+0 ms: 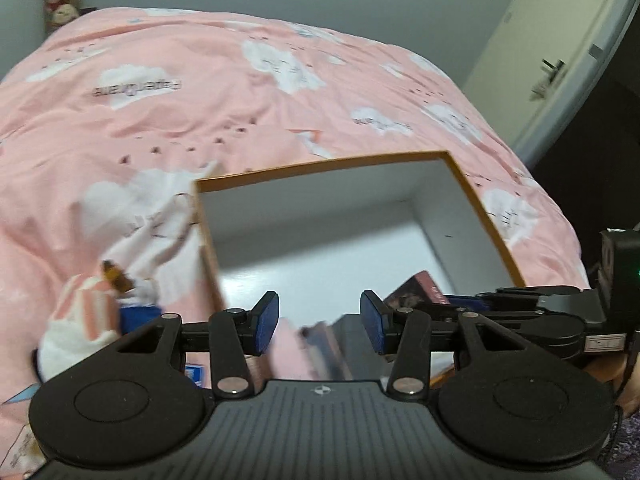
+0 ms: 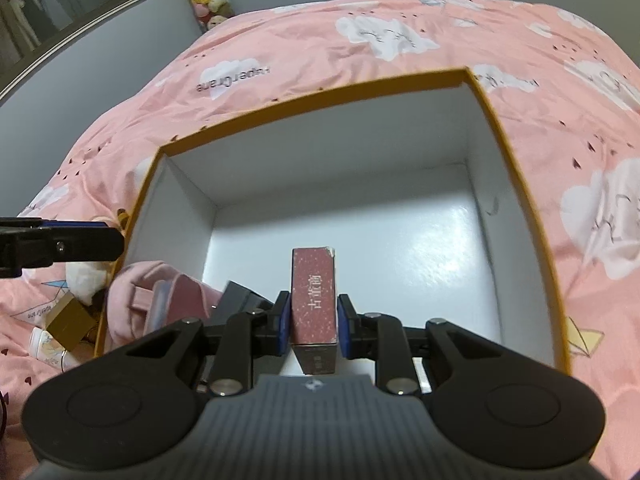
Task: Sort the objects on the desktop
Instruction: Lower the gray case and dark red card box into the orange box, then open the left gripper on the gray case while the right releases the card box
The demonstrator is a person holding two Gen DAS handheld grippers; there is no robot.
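So my right tool (image 2: pixel 313 322) is clamped on the red carton (image 2: pixel 313 294) over the box (image 2: pixel 516 184), left tool (image 1: pixel 319 322) open and empty, so I'd lower it flat before letting go.

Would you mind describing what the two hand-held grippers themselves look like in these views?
Both look alike. The left hand-held gripper and the right hand-held gripper have matte black linkage arms with silver pivot pins, blue pads inside the fingers, two round black discs, and a ribbed dark grey body with a small round emblem. A white label sits on the right one's side.
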